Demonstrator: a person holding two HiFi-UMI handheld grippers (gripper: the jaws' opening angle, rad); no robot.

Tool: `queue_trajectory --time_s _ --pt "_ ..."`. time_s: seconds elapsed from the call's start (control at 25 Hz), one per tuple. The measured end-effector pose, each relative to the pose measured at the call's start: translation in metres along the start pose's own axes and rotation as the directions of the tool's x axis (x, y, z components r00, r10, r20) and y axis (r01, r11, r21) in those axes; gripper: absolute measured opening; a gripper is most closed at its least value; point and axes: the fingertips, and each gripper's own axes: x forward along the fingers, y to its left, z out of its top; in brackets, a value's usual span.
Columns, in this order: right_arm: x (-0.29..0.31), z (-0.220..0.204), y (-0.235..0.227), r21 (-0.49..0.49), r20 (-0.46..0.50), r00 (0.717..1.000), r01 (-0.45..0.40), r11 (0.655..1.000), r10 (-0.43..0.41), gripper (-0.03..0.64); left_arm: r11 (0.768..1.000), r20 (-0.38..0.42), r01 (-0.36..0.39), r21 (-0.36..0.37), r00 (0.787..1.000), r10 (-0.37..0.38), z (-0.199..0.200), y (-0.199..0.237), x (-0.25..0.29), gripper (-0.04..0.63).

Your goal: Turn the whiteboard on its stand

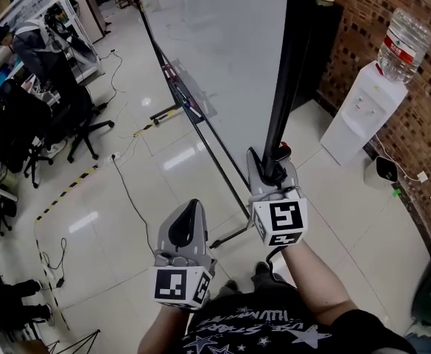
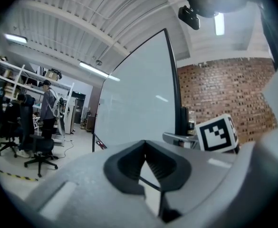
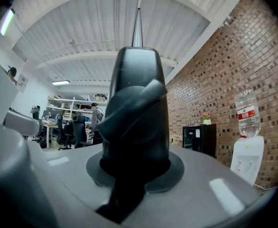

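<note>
**Present state**
- Left gripper (image 1: 191, 209): jaws together with nothing between them, at the near left, clear of the board.
- Right gripper (image 1: 272, 169): clamped on the black post (image 1: 292, 65), just ahead of the operator's body.
- The post is the near upright edge of the whiteboard (image 1: 222, 43). The whiteboard runs away from the operator on its stand (image 1: 165, 112).

**Probable faults from this state**
1. **Slip.** Only one gripper holds the load. The post looks smooth, so a hard sideways pull could make the pads slide along it or twist round it. The hold would then be lost.
2. **Stand moves instead of the board turning.** The left gripper is idle and nothing braces the stand. Force on the post may drag or tip the whole frame.
3. **Snag.** A cable (image 1: 127, 190) lies on the floor to the left of the stand. A stand foot swept across it could catch.
4. **Collision.** The water dispenser (image 1: 359, 113) stands near on the right. Chairs (image 1: 82, 120) and a person (image 2: 47, 106) are farther off on the left. A wide swing of the board's far edge could reach any of them
</note>
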Motion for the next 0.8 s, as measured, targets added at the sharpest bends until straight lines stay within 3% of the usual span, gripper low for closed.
queue_trajectory --time_s 0.44,0.8 --pt "-0.058 0.008 0.052 -0.003 0.005 0.998 0.063 0.998 -0.063 0.082 0.997 -0.051 0.075 -0.004 0.996 -0.075 -0.011 0.014 -0.060 0.006" --pt "-0.110 0.012 0.099 -0.004 -0.006 0.996 0.090 0.996 -0.090 0.081 0.991 -0.070 0.134 0.008 0.989 -0.133 -0.022 -0.012 -0.106 0.006"
